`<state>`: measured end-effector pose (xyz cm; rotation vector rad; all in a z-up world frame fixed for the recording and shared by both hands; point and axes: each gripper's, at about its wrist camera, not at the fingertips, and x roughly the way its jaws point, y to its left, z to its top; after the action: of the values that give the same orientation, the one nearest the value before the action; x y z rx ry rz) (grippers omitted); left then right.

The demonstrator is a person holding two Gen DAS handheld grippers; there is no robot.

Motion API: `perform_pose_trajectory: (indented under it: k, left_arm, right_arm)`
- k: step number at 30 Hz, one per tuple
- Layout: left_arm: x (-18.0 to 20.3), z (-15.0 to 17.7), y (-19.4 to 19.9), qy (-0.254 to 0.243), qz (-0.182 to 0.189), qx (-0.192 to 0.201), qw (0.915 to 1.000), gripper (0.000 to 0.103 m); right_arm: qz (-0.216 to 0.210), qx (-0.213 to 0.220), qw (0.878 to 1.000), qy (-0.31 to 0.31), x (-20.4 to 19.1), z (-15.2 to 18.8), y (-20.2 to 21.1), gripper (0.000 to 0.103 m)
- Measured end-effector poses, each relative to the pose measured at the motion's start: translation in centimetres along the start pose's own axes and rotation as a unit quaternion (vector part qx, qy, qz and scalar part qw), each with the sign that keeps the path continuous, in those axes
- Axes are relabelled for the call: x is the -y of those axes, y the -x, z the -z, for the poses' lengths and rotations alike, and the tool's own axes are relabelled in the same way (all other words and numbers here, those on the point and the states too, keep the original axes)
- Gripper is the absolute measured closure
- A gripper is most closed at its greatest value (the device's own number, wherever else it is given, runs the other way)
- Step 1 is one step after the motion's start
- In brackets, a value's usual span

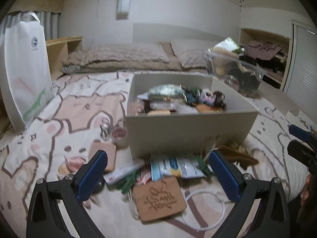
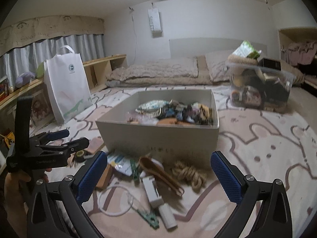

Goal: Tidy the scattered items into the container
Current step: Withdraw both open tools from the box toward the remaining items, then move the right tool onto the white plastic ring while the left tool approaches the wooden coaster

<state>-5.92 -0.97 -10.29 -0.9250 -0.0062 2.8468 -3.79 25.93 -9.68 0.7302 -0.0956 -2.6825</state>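
A grey open box (image 1: 188, 132) (image 2: 158, 138) stands on the patterned bedspread, holding several mixed items. Loose items lie in front of it. In the left wrist view: a brown carved coaster (image 1: 159, 200), a white-blue packet (image 1: 176, 167), green clips (image 1: 128, 180), a clear tube ring (image 1: 204, 208). In the right wrist view: a brown wooden spoon (image 2: 160, 172), a coil of rope (image 2: 189, 174), a white block (image 2: 152, 191), a green clip (image 2: 148, 217). My left gripper (image 1: 158, 174) is open and empty above the coaster. My right gripper (image 2: 158, 176) is open and empty above the spoon.
A white tote bag (image 1: 23, 67) (image 2: 66, 85) stands at the left. A clear plastic bin (image 2: 259, 83) full of things sits at the back right. Pillows and a blanket (image 2: 158, 71) lie at the back. The left gripper also shows in the right wrist view (image 2: 67, 136).
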Motion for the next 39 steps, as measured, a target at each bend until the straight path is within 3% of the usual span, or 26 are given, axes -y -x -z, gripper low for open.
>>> perform_pose_trajectory:
  k: [12,26,34,39]
  left_arm:
    - [0.2,2.7,-1.3,0.024,0.04,-0.042,0.998,0.0]
    - [-0.5,5.5,-2.9,0.06,0.08,-0.092,0.9907,0.0]
    - [-0.3,5.9,-3.4,0.067,0.106,-0.105,0.9866,0.0]
    - [-0.6,5.8,-4.1,0.067,0.096,-0.109,0.9872,0.0]
  right_arm:
    - [-0.011,-0.062,0.997,-0.049,0.2,5.2,-1.2,0.0]
    - [-0.076,-0.145,0.983,-0.085,-2.0,10.2,-2.1,0.0]
    - [-0.078,-0.146,0.986,-0.032,-4.9,10.8,-3.1,0.0]
    - [-0.07,-0.149,0.986,-0.014,-5.5,10.4,-4.5,0.0]
